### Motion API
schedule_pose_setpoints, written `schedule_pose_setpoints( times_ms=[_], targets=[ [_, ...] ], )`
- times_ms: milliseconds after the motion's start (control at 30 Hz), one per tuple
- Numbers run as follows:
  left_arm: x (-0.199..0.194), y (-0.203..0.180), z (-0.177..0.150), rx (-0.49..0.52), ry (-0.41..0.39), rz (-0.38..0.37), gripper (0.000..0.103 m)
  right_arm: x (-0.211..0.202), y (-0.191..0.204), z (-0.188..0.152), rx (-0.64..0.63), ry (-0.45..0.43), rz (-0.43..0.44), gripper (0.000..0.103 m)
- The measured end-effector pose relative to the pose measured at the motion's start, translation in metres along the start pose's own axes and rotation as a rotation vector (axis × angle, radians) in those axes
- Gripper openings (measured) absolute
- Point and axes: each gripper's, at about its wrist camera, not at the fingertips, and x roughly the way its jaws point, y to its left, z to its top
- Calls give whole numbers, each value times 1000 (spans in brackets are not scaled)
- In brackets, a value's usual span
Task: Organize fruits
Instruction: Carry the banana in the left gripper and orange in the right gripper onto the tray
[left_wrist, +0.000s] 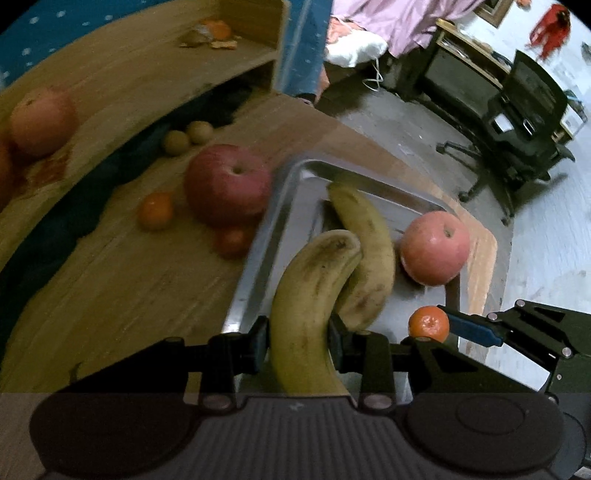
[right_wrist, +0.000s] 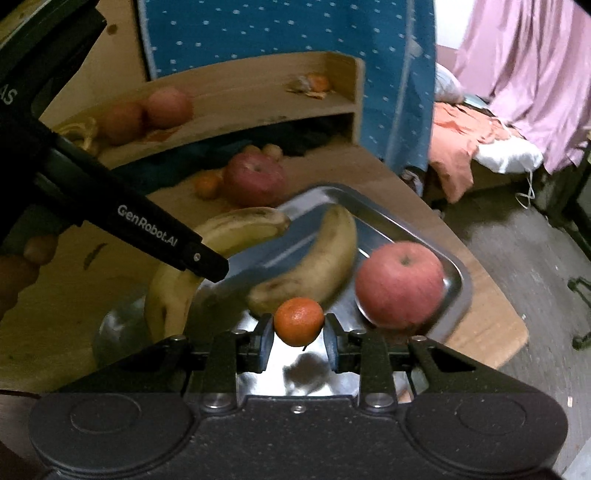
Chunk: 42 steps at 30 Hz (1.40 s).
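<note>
I have a banana (left_wrist: 306, 310) pinched in my left gripper (left_wrist: 297, 341), its jaws closed on the lower half of the fruit, which hangs over the near left edge of the metal tray (left_wrist: 291, 192). My right gripper (right_wrist: 298, 338) is clamped on a small tangerine (right_wrist: 298, 322) above the tray's near edge. Already in the tray lie a second banana (left_wrist: 365, 251) and a pink apple (left_wrist: 435, 248) toward its right side.

The banana looks ripe and speckled, so I judge it soft and easy to bruise; a light hold across the thick middle suits it better than the ends. The tangerine is light and round, likely to roll once released, and its skin gives under pressure.

On the desk left of the tray sit a large red apple (left_wrist: 228, 184), two more tangerines (left_wrist: 156, 211) and two small brownish fruits (left_wrist: 187, 137). The banana in the tray crowds my drop spot, and my two grippers are near each other.
</note>
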Motion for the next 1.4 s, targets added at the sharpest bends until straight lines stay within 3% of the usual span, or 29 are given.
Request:
schedule_pose_setpoints(
  times_ms=[1133, 1333, 1400],
  targets=[
    [23, -13, -3, 37, 68, 31, 38, 13, -7, -20, 53, 60, -22, 31],
    [19, -14, -4, 59, 60, 46, 40, 12, -5, -20, 59, 62, -34, 35],
    [15, -13, -5, 62, 50, 40, 40, 11, -4, -21, 62, 62, -40, 41]
  ],
)
